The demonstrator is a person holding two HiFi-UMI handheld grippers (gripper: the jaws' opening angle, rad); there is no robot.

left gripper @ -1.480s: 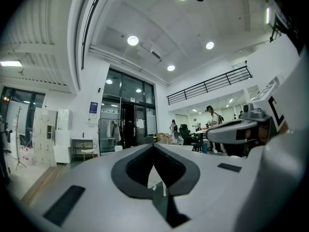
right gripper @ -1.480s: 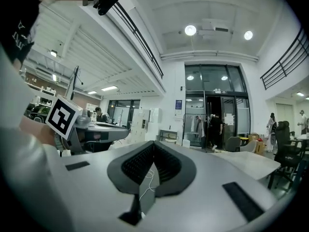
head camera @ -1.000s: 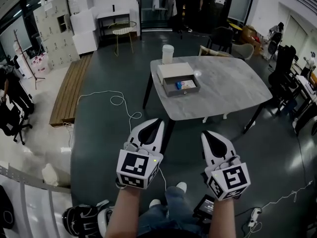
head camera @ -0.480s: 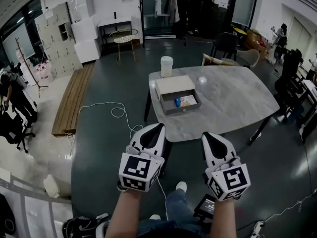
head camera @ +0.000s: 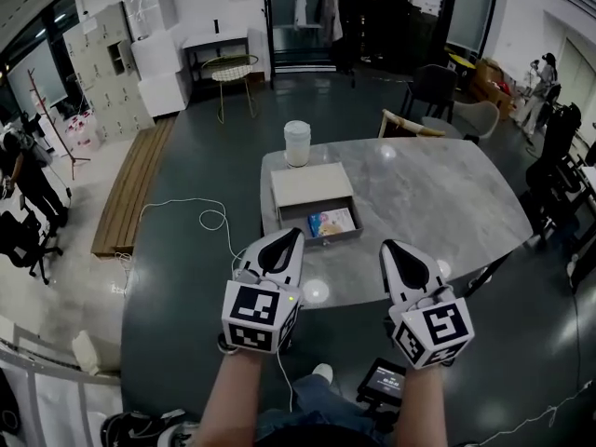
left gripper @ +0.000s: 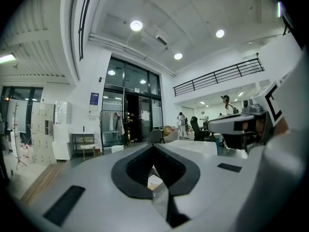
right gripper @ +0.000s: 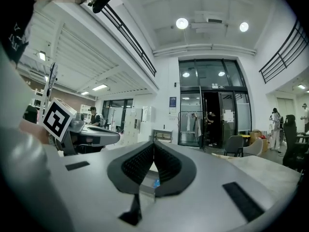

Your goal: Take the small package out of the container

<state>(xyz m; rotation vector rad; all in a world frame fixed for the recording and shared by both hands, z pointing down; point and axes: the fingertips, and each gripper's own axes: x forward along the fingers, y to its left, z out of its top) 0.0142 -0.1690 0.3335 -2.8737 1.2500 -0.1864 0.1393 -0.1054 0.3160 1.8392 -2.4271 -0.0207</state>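
A grey container [head camera: 310, 186] with a pale top stands on the marble table [head camera: 438, 198], near its left front edge. Its drawer [head camera: 324, 234] is pulled out toward me. Inside lies a small colourful package [head camera: 332, 222]. My left gripper [head camera: 293, 233] hovers just short of the table edge, its tips a little in front of the drawer, jaws shut and holding nothing. My right gripper [head camera: 386, 245] hangs beside it over the table's front edge, also shut and empty. In the left gripper view the left gripper [left gripper: 153, 147] has its jaws meeting at the tip, as does the right gripper [right gripper: 154, 142] in its own view.
A white cup [head camera: 297, 142] stands behind the container. Chairs [head camera: 431, 86] sit beyond the table. A white cable [head camera: 214, 220] loops on the dark floor at left, next to a wooden bench [head camera: 130, 184]. A small device [head camera: 383, 381] lies on the floor by my feet.
The table and the container have come nearer and lower in the head view. Both grippers now reach the table's front edge; they stay shut.
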